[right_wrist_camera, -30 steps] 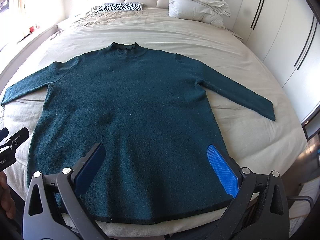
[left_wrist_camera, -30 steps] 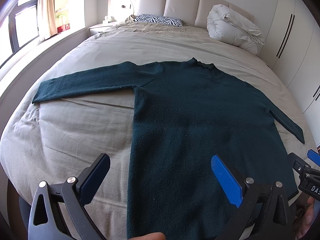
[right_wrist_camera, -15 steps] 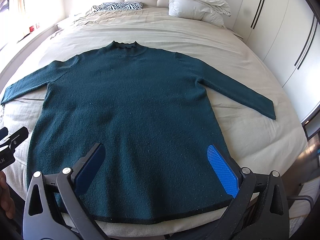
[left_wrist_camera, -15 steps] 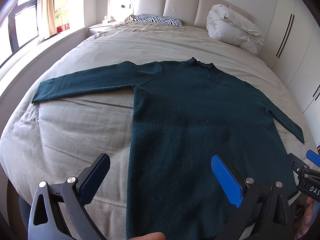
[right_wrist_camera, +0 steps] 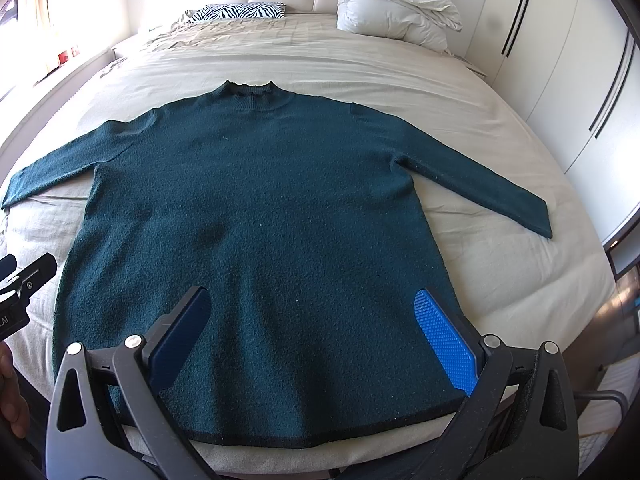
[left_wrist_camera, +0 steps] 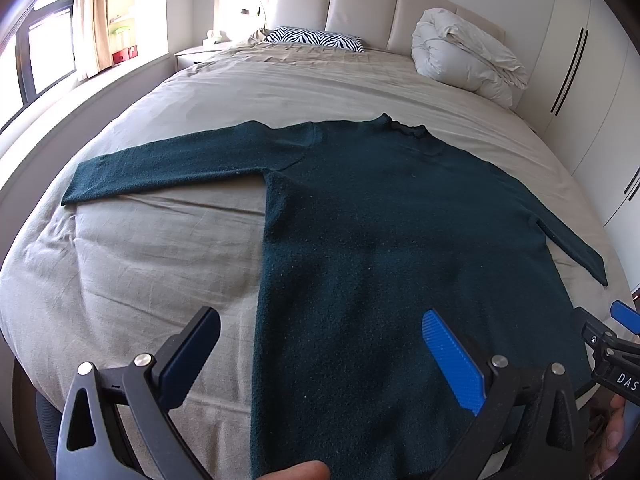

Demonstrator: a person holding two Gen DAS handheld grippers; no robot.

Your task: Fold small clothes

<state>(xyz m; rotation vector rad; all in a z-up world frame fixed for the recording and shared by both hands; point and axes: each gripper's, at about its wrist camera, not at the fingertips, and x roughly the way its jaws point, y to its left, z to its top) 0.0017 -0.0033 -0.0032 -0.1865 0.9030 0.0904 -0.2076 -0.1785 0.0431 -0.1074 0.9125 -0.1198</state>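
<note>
A dark teal long-sleeved sweater (right_wrist_camera: 260, 208) lies flat on the bed, front up, both sleeves spread out, collar toward the headboard and hem at the near edge. In the left wrist view the same sweater (left_wrist_camera: 380, 240) fills the middle and right. My left gripper (left_wrist_camera: 320, 356) hovers open above the sweater's lower left side, nothing between its fingers. My right gripper (right_wrist_camera: 316, 332) stays open above the hem, right of centre, holding nothing. Each gripper shows at the edge of the other's view: the right gripper (left_wrist_camera: 616, 344), the left gripper (right_wrist_camera: 20, 284).
The bed's beige sheet (left_wrist_camera: 140, 264) spreads around the sweater. A bundled white duvet (right_wrist_camera: 396, 4) and a zebra-print pillow (right_wrist_camera: 240, 10) sit by the headboard. White wardrobe doors (right_wrist_camera: 560, 80) line the right; a window sill (left_wrist_camera: 60, 92) runs along the left.
Both views have crept very slightly; the sweater lies as before and both grippers stay open.
</note>
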